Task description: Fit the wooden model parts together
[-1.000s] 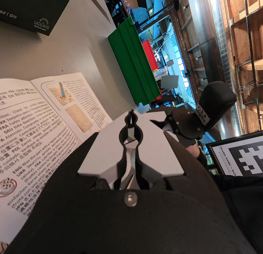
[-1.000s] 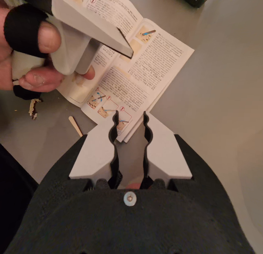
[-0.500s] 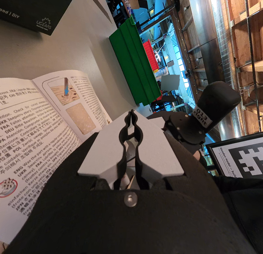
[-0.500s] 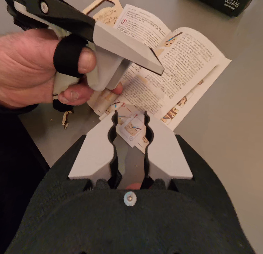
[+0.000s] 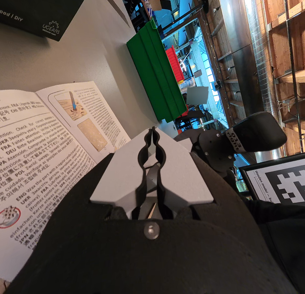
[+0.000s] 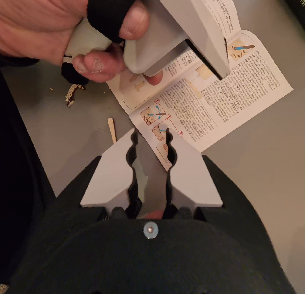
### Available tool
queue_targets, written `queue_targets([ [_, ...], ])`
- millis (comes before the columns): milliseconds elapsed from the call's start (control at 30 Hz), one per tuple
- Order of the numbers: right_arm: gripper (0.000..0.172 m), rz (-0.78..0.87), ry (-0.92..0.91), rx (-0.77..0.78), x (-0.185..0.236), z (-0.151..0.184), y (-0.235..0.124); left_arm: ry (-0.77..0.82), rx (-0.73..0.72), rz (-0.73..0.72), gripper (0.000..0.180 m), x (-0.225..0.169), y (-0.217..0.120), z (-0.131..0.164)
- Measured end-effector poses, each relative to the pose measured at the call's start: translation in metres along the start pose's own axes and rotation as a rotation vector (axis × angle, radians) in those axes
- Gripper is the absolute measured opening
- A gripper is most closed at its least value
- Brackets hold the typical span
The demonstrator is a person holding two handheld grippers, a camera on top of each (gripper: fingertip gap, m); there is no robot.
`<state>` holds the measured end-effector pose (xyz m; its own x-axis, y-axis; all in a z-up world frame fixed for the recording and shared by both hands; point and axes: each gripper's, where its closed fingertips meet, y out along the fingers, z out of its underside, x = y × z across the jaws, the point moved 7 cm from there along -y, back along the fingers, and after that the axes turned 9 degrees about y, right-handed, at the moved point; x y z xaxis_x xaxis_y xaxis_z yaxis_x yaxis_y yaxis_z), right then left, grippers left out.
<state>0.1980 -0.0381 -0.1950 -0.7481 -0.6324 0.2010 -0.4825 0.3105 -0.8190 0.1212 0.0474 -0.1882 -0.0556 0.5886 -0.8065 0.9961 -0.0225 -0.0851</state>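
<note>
The left tool is clenched, its black pads meeting at the tips with nothing between them, above the open instruction booklet on the grey bench. The right tool is released, its jaws standing apart over the booklet's near corner and grasping nothing. The wooden parts lie loose on the bench: a small toothed piece under the hand gripping the left tool, and a flat wooden stick just beside the right tool's left finger.
</note>
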Motion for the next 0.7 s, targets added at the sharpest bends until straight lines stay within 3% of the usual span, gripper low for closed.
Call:
queue_targets([
  [200, 0.012, 0.018, -0.047, 0.015, -0.0034, -0.0009, 0.0004, -0.001, 0.006, -0.002, 0.000, 0.0003, 0.0003, 0.0005],
  [333, 0.040, -0.029, -0.097, 0.034, 0.0050, -0.0011, 0.0006, -0.002, 0.005, -0.001, 0.000, 0.0004, 0.0001, 0.0003],
  [400, 0.042, 0.007, -0.150, 0.032, 0.0054, -0.0024, 0.0024, -0.002, 0.003, -0.001, 0.000, 0.0004, 0.0000, 0.0002],
  [700, 0.018, 0.019, -0.203, 0.038, 0.0037, -0.0034, 0.0040, -0.002, -0.001, 0.003, 0.000, 0.0001, -0.0006, 0.0000],
])
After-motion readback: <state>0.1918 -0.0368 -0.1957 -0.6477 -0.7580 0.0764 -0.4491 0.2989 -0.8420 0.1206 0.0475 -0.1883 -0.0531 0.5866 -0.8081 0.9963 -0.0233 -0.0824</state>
